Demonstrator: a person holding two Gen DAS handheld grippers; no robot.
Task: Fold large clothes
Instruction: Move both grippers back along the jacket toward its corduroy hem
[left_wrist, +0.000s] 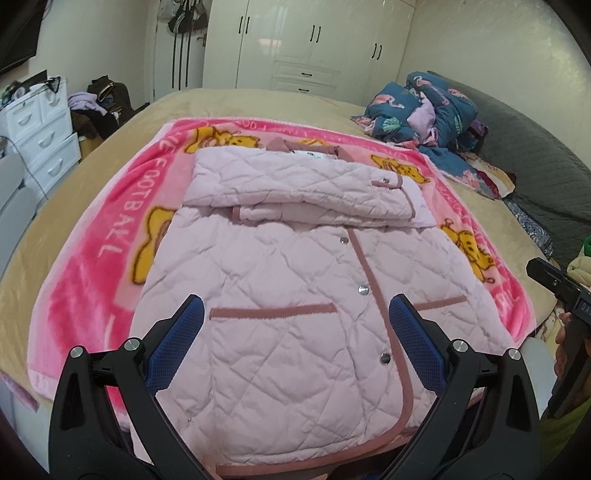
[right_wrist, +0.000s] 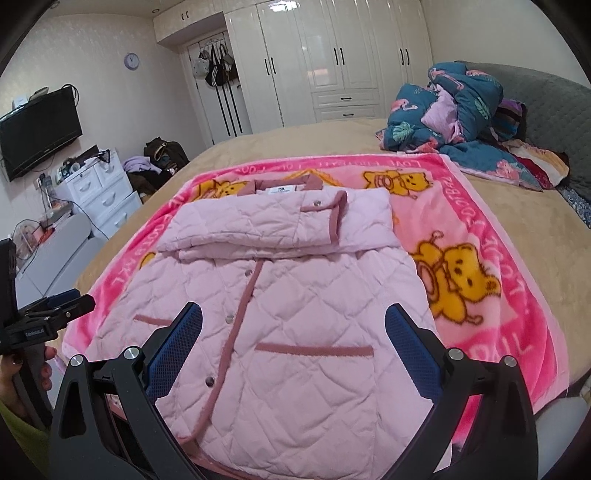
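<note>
- Two grippers hover side by side over the near hem of the pink quilted jacket (left_wrist: 295, 295): the left gripper (left_wrist: 295, 314) above the wearer's-right pocket side, the right gripper (right_wrist: 293, 321) above the other pocket
- Both sets of jaws stand wide apart, blue pads facing each other with only air between them; neither has hold of any cloth
- That jacket lies front-up and snapped shut on a pink cartoon blanket (right_wrist: 480, 258) spread over the tan bed (left_wrist: 258, 103), collar at the far end, hem toward the person
- Its sleeves are already folded across the chest in a thick band (right_wrist: 280, 229), so the likely next step is lifting the hem and bringing it up toward the collar
- Risk one: the padded fabric is puffy and slick, so a shallow pinch could catch only the top layer and leave the back panel behind, giving a lopsided fold
- Risk two: a pinch set too low could catch the blanket as well and drag it along
- Risk three: uneven lifting by the two sides could skew the fold or tip the stacked sleeves off the chest
- A crumpled teal quilt (right_wrist: 461, 110) sits well apart by the headboard, no obstacle
</note>
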